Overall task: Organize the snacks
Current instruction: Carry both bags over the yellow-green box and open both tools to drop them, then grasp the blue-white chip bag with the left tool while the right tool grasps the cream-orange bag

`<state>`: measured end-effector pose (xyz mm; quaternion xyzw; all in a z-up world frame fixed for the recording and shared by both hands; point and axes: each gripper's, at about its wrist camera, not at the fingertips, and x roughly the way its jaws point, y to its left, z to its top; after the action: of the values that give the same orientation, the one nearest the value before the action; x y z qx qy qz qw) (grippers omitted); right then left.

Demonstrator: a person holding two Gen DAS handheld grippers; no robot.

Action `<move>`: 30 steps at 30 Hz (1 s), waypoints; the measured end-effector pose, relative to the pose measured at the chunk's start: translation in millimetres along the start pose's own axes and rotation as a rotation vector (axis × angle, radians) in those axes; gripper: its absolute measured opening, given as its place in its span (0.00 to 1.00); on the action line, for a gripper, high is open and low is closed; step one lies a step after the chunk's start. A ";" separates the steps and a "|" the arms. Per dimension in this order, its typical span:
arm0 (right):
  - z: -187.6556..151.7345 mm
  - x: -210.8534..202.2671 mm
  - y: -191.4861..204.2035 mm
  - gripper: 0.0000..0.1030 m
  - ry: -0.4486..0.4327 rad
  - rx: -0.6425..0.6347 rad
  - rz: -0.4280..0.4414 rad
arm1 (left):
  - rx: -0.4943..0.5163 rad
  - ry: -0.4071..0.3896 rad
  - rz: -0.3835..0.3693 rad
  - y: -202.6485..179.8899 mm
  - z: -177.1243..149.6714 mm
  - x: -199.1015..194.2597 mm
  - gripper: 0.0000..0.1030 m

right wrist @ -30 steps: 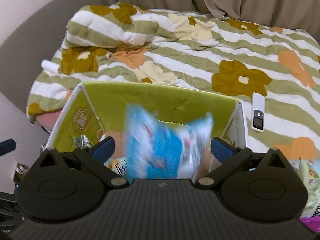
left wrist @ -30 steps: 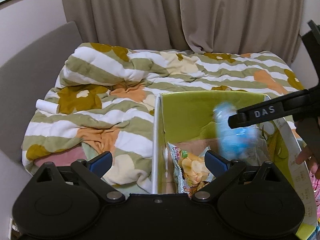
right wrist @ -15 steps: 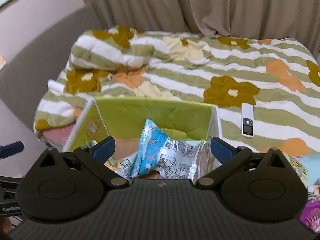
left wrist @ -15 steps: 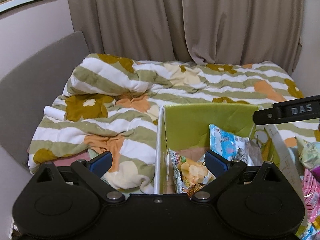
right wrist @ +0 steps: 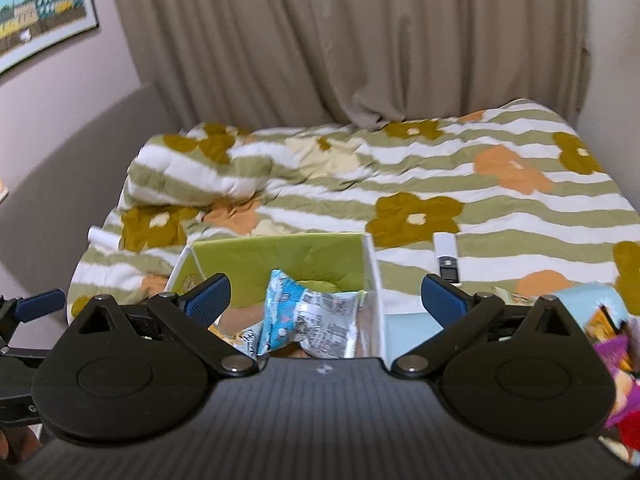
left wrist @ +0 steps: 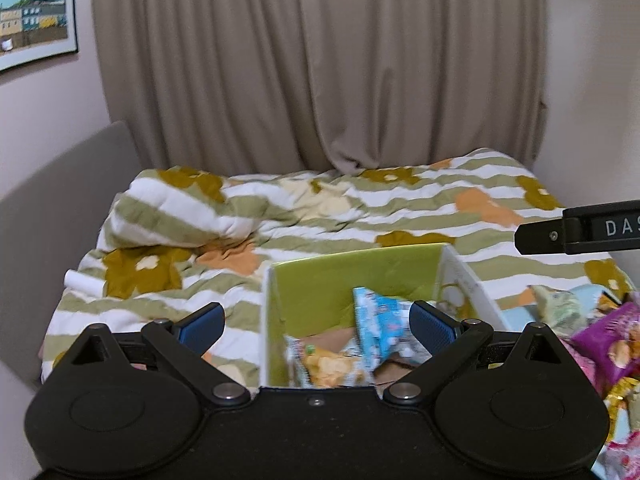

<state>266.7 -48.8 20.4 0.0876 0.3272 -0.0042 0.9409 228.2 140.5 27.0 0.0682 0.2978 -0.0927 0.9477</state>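
Observation:
A green cardboard box (left wrist: 352,276) (right wrist: 280,256) stands on the bed. In it lie a blue and white snack bag (left wrist: 380,320) (right wrist: 304,312) and a yellow chip bag (left wrist: 324,364). My left gripper (left wrist: 316,320) is open and empty, held above the box's near left side. My right gripper (right wrist: 326,296) is open and empty, above the box's near edge; its body (left wrist: 580,230) shows at the right of the left wrist view. Several loose snack bags (left wrist: 600,332) (right wrist: 608,328) lie to the right of the box.
The box sits on a striped flowered quilt (left wrist: 320,216). A white remote (right wrist: 446,256) lies on the quilt right of the box. A white roll (left wrist: 84,282) lies at the bed's left edge. A grey headboard (left wrist: 52,208) is left, curtains (left wrist: 320,60) behind.
The blue snack bag dropped from my right gripper into the box and came to rest. Both grippers have since risen and drawn back from the box.

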 end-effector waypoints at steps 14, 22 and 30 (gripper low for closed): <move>-57.3 -94.8 -118.7 1.00 -0.057 0.047 -0.135 | 0.002 0.003 -0.066 -94.2 -29.5 -47.6 0.98; -109.9 -110.7 -204.0 1.00 0.027 0.114 -0.186 | -0.029 0.114 -0.040 -169.5 -71.7 -50.9 0.97; -167.3 -88.0 -262.9 1.00 0.168 0.113 -0.208 | -0.122 0.267 -0.028 -223.2 -124.4 -23.4 0.98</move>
<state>77.5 -283.9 -96.9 0.1061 0.4112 -0.1129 0.8983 92.4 -50.7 -77.2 0.0179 0.4272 -0.0779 0.9006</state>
